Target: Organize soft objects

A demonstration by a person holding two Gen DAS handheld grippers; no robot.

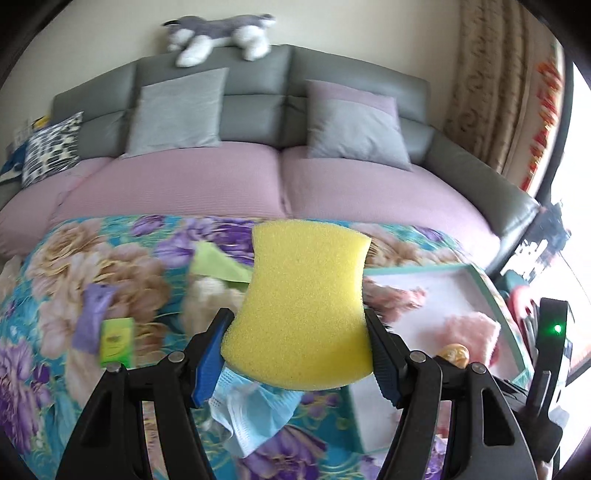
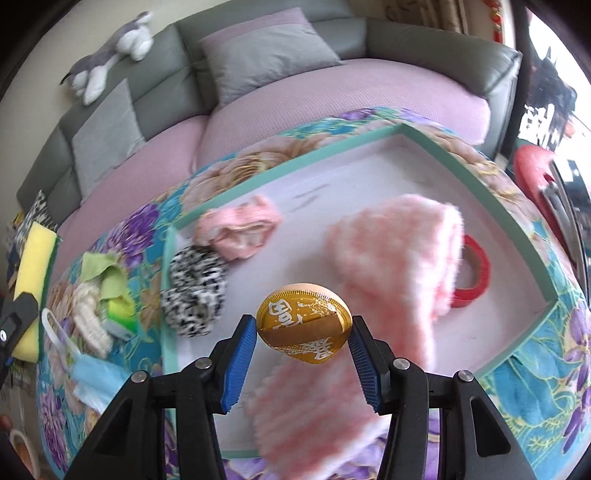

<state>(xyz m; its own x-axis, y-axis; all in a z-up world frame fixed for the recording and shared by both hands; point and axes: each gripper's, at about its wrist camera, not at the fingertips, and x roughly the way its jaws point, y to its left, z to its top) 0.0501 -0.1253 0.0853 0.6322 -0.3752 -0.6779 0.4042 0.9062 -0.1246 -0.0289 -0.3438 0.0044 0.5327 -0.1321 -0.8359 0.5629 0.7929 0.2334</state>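
The left tongs are grasping a yellow sponge, pinched at its lower sides between the blue pads and held upright above the floral cloth that covers the surface. In the right wrist view the same sponge shows at the far left edge, with a green scouring layer along one side.

The right tongs are clenched on a gold-wrapped round item (white characters are printed on the wrapper), held over the near part of a shallow teal-rimmed tray with a white floor. The tray sits on the right side of the surface. Inside it lie a fluffy pink cloth toward the right, a red tape roll partly tucked behind that cloth, a crumpled pink garment at the far left corner, and a black-and-white patterned bundle just near of it, against the left wall.

Left of the tray, loose on the floral cloth, are a blue face mask, a cream knitted piece, a light green cloth and a purple cloth beside a small green packet.

Beyond the surface stands a grey sofa with a lilac seat cover, grey cushions, and a plush husky lying along the top of its back.
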